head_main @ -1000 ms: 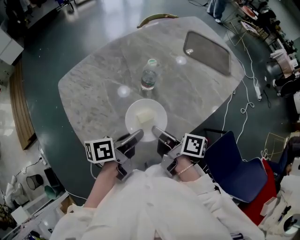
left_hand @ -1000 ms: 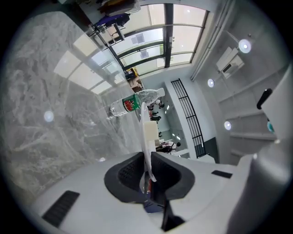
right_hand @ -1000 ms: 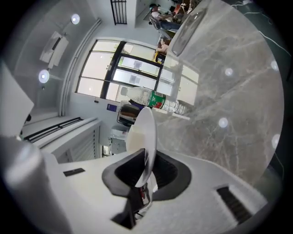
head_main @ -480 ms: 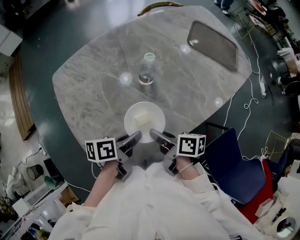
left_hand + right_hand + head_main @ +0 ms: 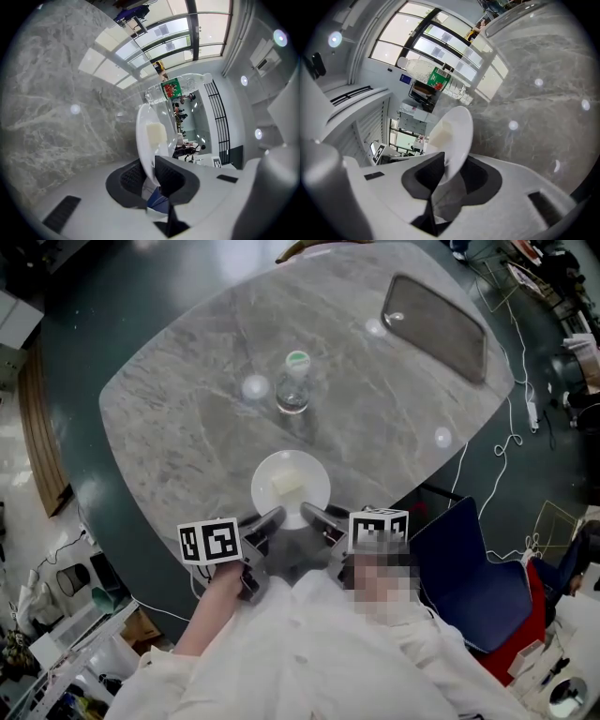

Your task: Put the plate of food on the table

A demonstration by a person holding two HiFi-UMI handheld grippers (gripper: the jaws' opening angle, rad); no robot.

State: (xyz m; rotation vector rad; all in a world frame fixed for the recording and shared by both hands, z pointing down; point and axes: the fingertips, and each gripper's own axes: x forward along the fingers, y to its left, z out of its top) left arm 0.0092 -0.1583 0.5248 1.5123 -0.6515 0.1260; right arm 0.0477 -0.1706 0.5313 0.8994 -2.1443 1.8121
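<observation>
A white plate (image 5: 265,480) with a pale block of food (image 5: 289,485) lies on the grey marble table (image 5: 187,418), close to its near edge. My left gripper (image 5: 272,518) is shut on the plate's near-left rim (image 5: 143,136), which its pads press from both sides. At the near-right rim (image 5: 459,136) my right gripper (image 5: 309,514) is opening its jaws. The rim is still between them, with a gap showing beside one pad. The food (image 5: 155,133) sits in the plate's middle.
A clear water bottle (image 5: 293,382) with a green cap stands upright just beyond the plate. A dark rectangular tray (image 5: 433,326) lies at the table's far right. A blue chair (image 5: 464,573) stands to my right, off the table, with white cables on the floor.
The plate and both grippers have stayed at the table's near edge while the head view drifted slightly. The grippers have drawn back a little toward my body.
</observation>
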